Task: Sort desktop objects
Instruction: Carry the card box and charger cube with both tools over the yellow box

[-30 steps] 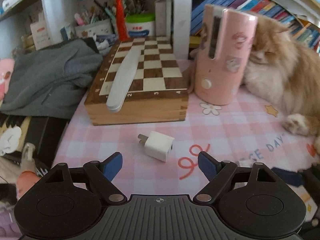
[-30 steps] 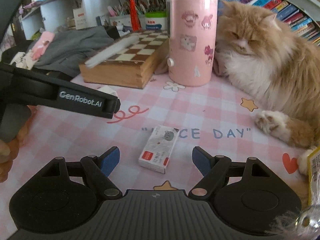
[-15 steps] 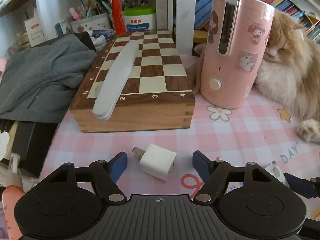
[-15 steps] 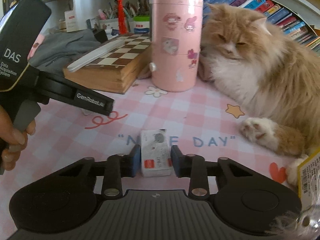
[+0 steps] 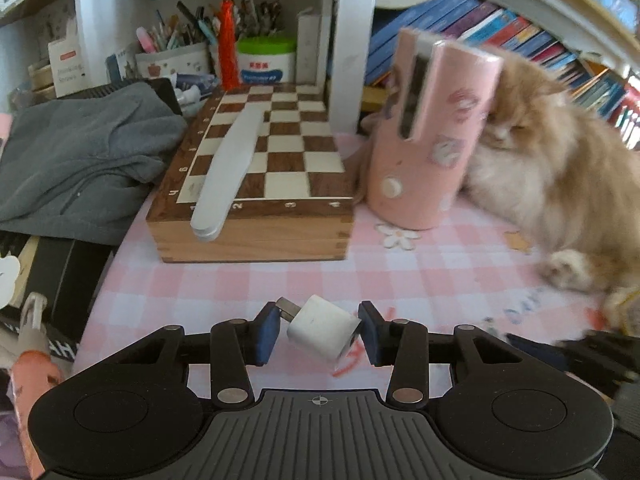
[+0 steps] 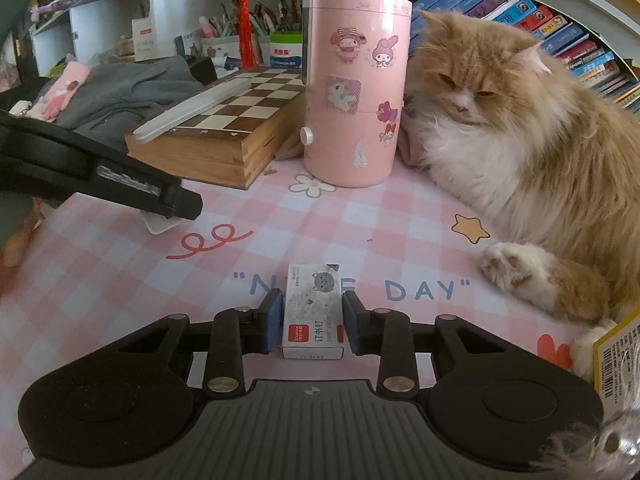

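A white plug-in charger (image 5: pixel 320 328) sits tilted between the blue pads of my left gripper (image 5: pixel 318 330). Its jaws are closing: the right pad touches the charger's corner and the left pad meets its metal prongs. From the right wrist view the same charger (image 6: pixel 160 224) shows as a white edge under the left gripper's black tip. My right gripper (image 6: pixel 312 320) is shut on a small white staple box (image 6: pixel 312 308), with both pads flat against its long sides. The box rests on the pink checked mat (image 6: pixel 120 280).
A wooden chessboard box (image 5: pixel 256 236) carries a long pale grey case (image 5: pixel 228 176) just beyond the charger. A pink cylindrical holder (image 6: pixel 356 92) stands beside it. An orange cat (image 6: pixel 520 140) lies along the right, one paw (image 6: pixel 516 272) near the staple box. A grey garment (image 5: pixel 80 152) is heaped at left.
My left gripper's jaws have drawn in from wide apart onto the charger, which has tipped up. The right gripper closed on the staple box and still grips it.
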A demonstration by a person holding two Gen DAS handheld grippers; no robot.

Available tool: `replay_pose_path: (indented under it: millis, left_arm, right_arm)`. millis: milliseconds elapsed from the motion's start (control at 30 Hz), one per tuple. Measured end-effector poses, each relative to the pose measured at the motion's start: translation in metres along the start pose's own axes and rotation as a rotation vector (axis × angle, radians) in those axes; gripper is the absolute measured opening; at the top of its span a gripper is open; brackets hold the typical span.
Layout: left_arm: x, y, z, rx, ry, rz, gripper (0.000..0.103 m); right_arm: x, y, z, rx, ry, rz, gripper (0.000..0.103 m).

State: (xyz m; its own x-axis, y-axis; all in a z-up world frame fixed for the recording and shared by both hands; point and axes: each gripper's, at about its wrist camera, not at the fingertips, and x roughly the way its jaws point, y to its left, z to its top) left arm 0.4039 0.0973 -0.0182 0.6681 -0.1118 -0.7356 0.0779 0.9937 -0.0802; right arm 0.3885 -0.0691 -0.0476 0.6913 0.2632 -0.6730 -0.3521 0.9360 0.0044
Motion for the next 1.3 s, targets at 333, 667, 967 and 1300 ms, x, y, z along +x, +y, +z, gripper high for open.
replay_pose_path:
  millis: [333,667,967,1300]
  left_arm:
    - [-0.053,-0.012,-0.021,-0.029,-0.030,-0.070,0.041]
    - [-0.099,-0.011,-0.044,-0.073,-0.074,-0.119,0.041]
    - [-0.134,-0.003,-0.064,-0.158,-0.067,-0.234,0.041]
    - [-0.161,0.003,-0.086,-0.182,-0.056,-0.314,0.041]
  right_arm:
    - [-0.033,-0.005,-0.003,0.067,-0.025,0.016,0.027]
    - [-0.083,-0.012,-0.016,0.104,-0.057,-0.011,0.027]
    - [-0.130,-0.013,-0.032,0.173,-0.047,-0.011,0.027]
    - [-0.176,-0.007,-0.054,0.302,-0.054,-0.047,0.027]
